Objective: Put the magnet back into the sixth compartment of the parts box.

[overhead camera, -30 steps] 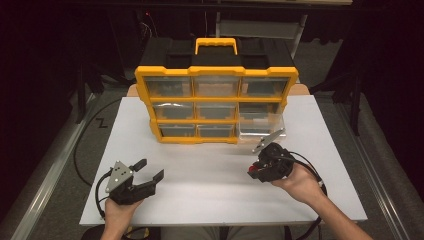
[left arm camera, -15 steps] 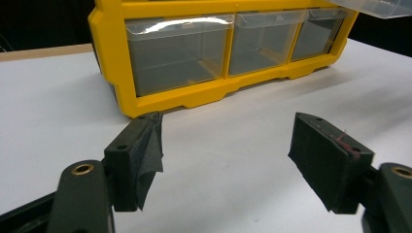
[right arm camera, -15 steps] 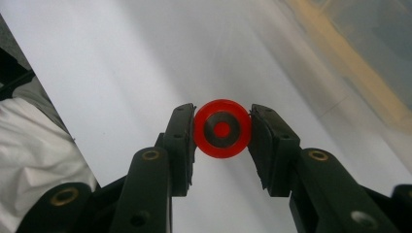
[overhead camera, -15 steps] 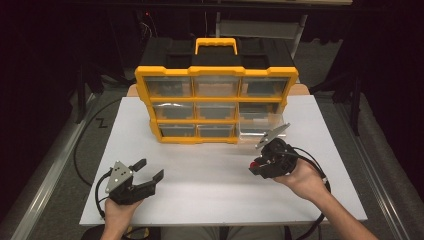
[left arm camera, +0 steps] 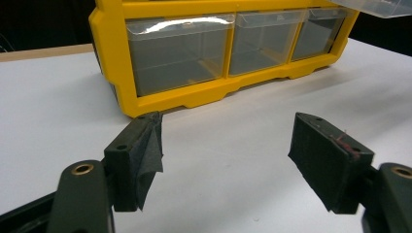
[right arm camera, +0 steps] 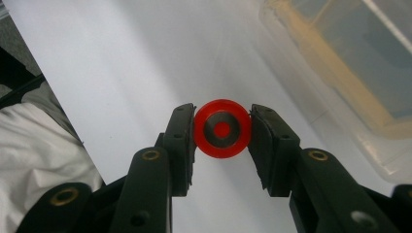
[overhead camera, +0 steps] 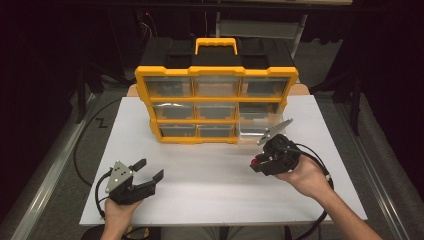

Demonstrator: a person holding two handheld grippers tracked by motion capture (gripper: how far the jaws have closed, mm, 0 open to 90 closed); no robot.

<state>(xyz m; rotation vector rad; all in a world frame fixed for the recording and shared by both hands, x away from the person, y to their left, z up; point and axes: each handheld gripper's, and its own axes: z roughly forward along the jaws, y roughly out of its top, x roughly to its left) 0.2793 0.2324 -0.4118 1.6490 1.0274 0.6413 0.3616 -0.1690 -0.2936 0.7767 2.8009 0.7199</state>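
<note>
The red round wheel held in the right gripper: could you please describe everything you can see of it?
The red round wheel is a small glossy disc, plastic by its look, with a dark grey metallic ring on its face and a red dot at the centre. It faces the right gripper view's camera, flat face on. The right gripper is shut on it, one black pad pressing each side of its rim. It hangs above the white table, near a pulled-out clear plastic drawer. In the high view it shows as a red speck.
</note>
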